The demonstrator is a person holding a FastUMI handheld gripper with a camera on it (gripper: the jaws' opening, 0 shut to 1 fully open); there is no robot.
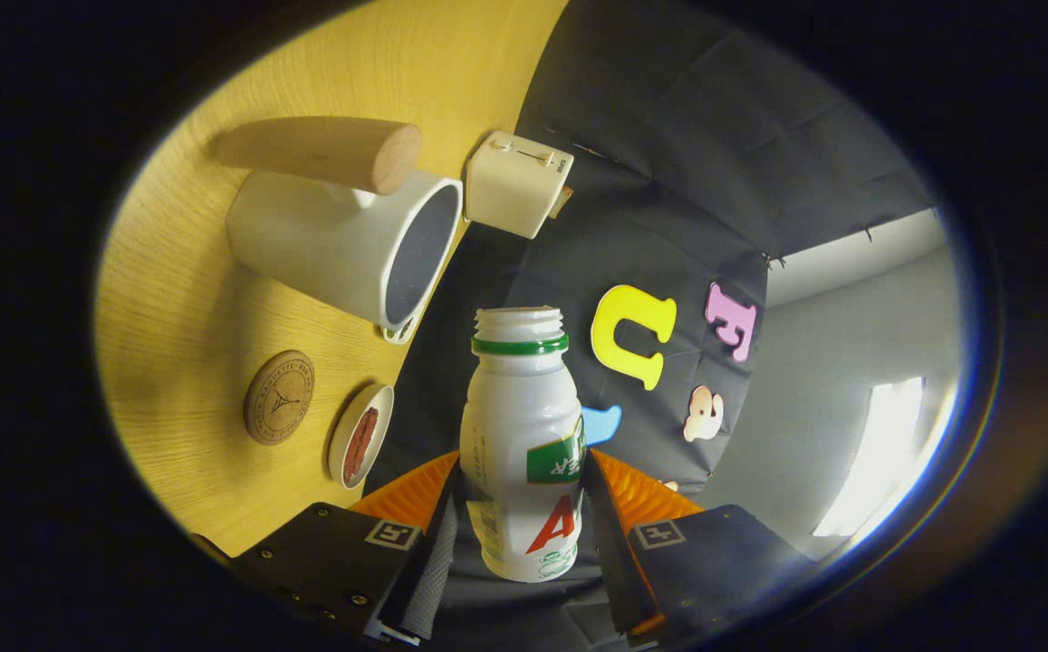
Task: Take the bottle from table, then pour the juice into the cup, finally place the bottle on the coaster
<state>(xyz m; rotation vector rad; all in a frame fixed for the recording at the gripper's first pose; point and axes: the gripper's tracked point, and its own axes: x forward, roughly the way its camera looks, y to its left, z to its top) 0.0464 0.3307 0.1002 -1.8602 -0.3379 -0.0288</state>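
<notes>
So the bottle [522,444] is already up off the desk [179,299], clamped between the fingers [520,521], which press on its lower body from both sides. Cap's off, green ring at the neck, and the mouth points roughly toward the cup [347,244]. The whole view is rolled hard, so my guess is we're in the pour step, either tipping over or coming back; I can't see any juice moving, so I can't call it.

If it's still going in: get the mouth right over the cup's opening first. Right now it looks short of the rim and off to the side, so tipping further here could dump juice on the desk. That cup has a fat wooden handle [324,152] sticking out, so don't clip it. Roll slowly and keep the squeeze steady.

The coaster [279,397] sits beside a small dish [360,435], well apart from the cup, so aim carefully when setting down.
</notes>
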